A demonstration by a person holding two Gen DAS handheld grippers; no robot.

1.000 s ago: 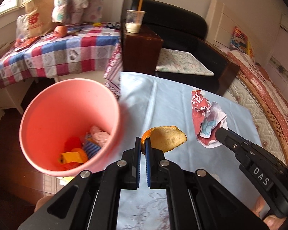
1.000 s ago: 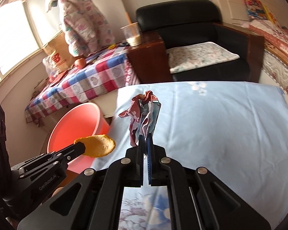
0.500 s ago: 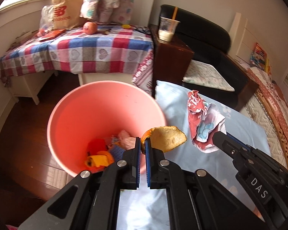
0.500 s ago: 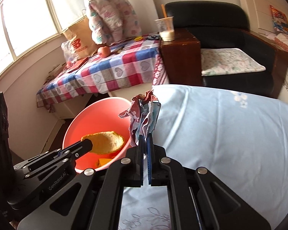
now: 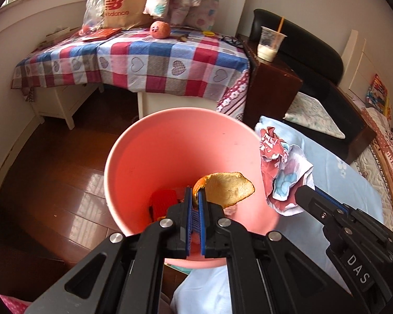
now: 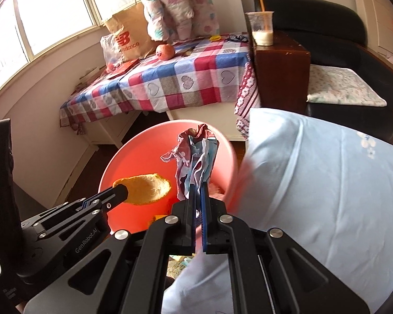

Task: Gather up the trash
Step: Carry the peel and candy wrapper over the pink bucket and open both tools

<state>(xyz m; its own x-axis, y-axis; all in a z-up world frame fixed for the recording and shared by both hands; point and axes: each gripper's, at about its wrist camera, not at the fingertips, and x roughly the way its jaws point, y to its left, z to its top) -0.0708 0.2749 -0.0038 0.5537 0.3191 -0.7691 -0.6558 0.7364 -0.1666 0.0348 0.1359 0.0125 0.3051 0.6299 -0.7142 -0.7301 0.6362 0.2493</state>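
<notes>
The left gripper (image 5: 195,196) is clamped on an orange peel (image 5: 226,188), its jaws nearly together with the peel's edge pinched between the blue pads. The peel hangs over the open mouth of the pink bin (image 5: 154,157), pith side facing up. In the right wrist view the same peel (image 6: 146,188) sticks out from the left gripper's tip (image 6: 121,192) above the bin (image 6: 133,167).

The right gripper (image 6: 198,196) is closed tight on a crumpled wrapper (image 6: 195,159), red and blue with white patches, which stands up from the pads. In this view the wrapper sits over the bin's far rim side, near the edge of the counter (image 6: 327,183), which is covered with a pale blue cloth. From the left wrist view the wrapper (image 5: 280,167) is just beside the bin's right rim, held by the right gripper (image 5: 305,193).

Inside the bin lie red and orange scraps (image 5: 165,198), partly hidden by the left gripper.

Behind stand a checked cloth table (image 5: 144,62), a paper bag (image 5: 123,2), a round fruit (image 5: 159,29), and a cup with a straw (image 5: 269,43) on a dark wooden stand (image 5: 272,89)
</notes>
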